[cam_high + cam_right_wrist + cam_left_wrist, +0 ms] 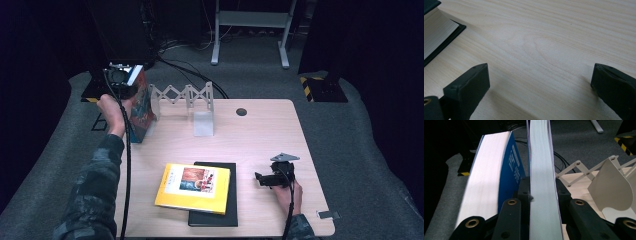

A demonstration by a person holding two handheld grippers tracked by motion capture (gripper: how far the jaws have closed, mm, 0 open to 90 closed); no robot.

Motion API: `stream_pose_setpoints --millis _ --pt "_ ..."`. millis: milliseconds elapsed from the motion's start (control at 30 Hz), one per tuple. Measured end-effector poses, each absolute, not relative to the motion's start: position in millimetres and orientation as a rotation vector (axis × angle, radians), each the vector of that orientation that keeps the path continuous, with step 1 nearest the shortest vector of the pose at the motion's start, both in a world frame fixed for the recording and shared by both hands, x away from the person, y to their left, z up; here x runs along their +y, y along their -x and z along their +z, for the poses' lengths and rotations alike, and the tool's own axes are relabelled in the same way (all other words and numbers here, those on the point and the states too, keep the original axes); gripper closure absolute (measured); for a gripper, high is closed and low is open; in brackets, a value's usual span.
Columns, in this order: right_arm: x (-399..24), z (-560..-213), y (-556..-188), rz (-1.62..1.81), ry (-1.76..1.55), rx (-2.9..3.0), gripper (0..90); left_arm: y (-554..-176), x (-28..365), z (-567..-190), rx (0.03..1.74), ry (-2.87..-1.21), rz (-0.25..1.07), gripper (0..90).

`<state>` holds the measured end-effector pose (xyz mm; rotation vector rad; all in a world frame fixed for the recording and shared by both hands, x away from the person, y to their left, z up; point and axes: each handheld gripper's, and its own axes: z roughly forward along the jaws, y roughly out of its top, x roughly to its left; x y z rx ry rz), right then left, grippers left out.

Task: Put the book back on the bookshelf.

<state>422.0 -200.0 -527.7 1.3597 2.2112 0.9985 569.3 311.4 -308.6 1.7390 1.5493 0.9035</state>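
Left gripper [543,195], at ten o'clock on the pale wood-grain worktop [260,130]: black fingers [510,217] clamped on an upright paperback book with smooth white page edges [541,170], beside a blue-covered book [510,172]. Right gripper [539,82], at four o'clock: blunt fingers spread wide, holding nothing, over bare worktop.

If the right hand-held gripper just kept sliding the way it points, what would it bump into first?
Probably the black book. The right hand-held gripper rests open on the table, its jaws pointing toward the book stack, with bare wood between. In its own view the book's corner sits off to the side, so it might only clip it.
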Motion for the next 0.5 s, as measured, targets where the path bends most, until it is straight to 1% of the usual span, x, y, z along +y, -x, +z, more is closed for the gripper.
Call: stream_pose_setpoints --millis 200,433,500 --pt "-200.5 -527.7 -422.1 0.998 -1.357 2.215 1.5 -582.4 301.8 -319.1 1.561 -1.729 0.892 73.0" --pt "-200.3 -527.6 -421.8 0.997 -1.363 2.213 1.5 -589.8 302.1 -326.8 1.586 -1.713 0.856 72.8" --pt "-200.2 -527.5 -421.8 0.997 -1.361 2.215 1.5 -589.0 302.4 -328.9 1.581 -1.711 0.866 72.7"
